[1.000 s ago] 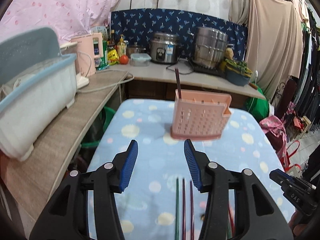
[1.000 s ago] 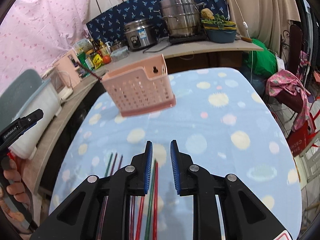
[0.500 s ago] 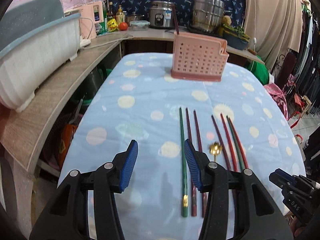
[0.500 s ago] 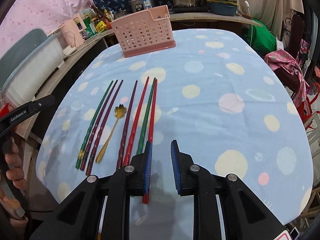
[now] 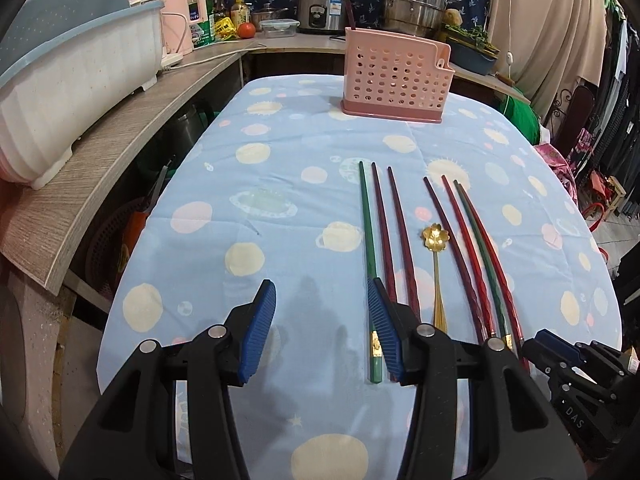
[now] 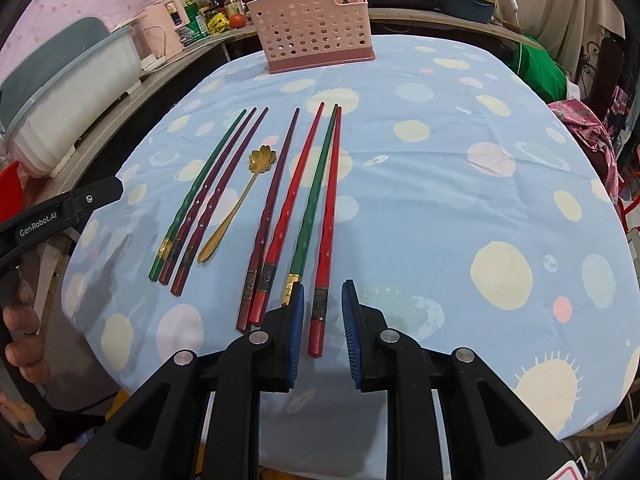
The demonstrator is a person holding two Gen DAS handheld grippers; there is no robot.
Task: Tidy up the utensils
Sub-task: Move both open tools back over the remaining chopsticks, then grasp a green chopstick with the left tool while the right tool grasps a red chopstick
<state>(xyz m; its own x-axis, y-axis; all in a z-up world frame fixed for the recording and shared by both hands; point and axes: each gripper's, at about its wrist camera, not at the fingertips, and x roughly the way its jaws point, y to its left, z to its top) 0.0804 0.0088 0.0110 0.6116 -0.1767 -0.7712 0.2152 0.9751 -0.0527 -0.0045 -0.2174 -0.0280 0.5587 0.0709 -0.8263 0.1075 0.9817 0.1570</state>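
Hovering over the near edge of the blue spotted tablecloth [image 6: 440, 184], the right gripper [image 6: 322, 320] has its jaws set a narrow gap apart, pads clear of everything; the butt of the rightmost red chopstick [image 6: 326, 240] lies on the cloth in line with that gap, not clamped. Just left of its left finger lie a green chopstick [image 6: 316, 196], a second red one [image 6: 294, 196] and a dark maroon one [image 6: 276, 188]. The left gripper [image 5: 320, 320] stands about half open and empty; the leftmost green chopstick [image 5: 368, 248] lies just beside its right finger [image 5: 384, 332], two maroon chopsticks [image 5: 394, 240] beyond it. The gold flower spoon [image 5: 436, 240] rests between the two chopstick groups. Well ahead of both claws the pink perforated holder [image 5: 394, 76] stands upright, one dark chopstick [image 5: 348, 4] in it.
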